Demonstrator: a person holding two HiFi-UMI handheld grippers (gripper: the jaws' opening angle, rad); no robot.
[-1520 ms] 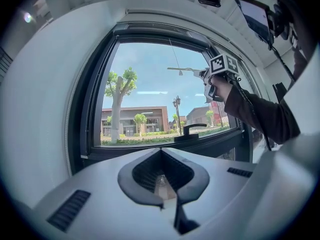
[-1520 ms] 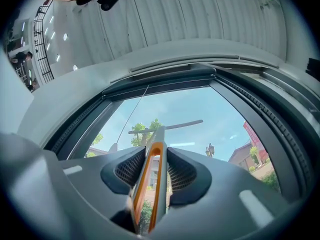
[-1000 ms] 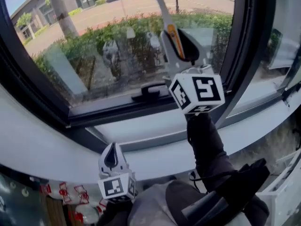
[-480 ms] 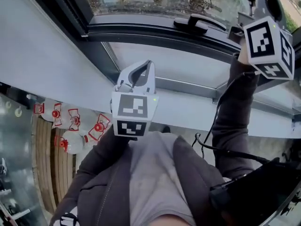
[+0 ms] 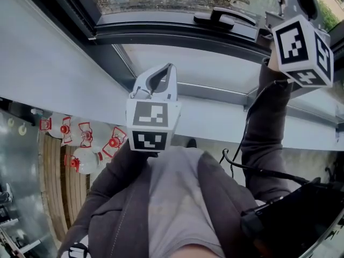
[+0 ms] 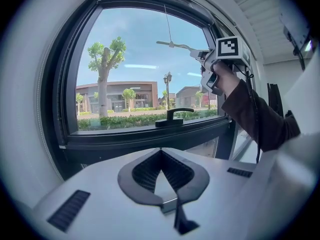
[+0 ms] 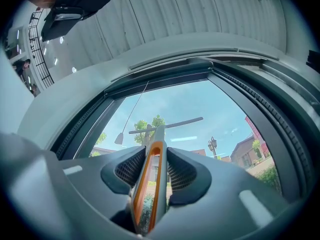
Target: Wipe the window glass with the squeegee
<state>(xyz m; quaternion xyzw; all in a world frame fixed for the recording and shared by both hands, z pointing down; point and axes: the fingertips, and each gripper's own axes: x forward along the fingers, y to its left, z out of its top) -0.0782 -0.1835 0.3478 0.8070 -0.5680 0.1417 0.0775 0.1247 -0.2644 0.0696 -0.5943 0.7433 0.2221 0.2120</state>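
Observation:
The squeegee's grey and orange handle (image 7: pixel 150 184) is clamped in my right gripper (image 7: pixel 152 166), which is shut on it. Its long blade (image 7: pixel 167 125) lies against the window glass (image 7: pixel 200 109), high up. The left gripper view shows that same squeegee (image 6: pixel 175 44) held up on the glass (image 6: pixel 140 69) by the right gripper (image 6: pixel 204 59). My left gripper (image 5: pixel 167 69) hangs low in front of the white sill (image 5: pixel 215 74), shut with nothing in it. In the head view only the right gripper's marker cube (image 5: pixel 300 50) shows fully; its jaws are cut off at the top edge.
A black window handle (image 6: pixel 172 118) sits on the lower frame. The dark frame (image 6: pixel 55 109) surrounds the pane. Red and white objects (image 5: pixel 80 144) lie low on the left, and a dark bag (image 5: pixel 290 219) hangs at the person's right side.
A second ago the head view faced the glass and squeegee; it has since tilted down to the sill and body. The left gripper has risen slightly. The right gripper stays raised.

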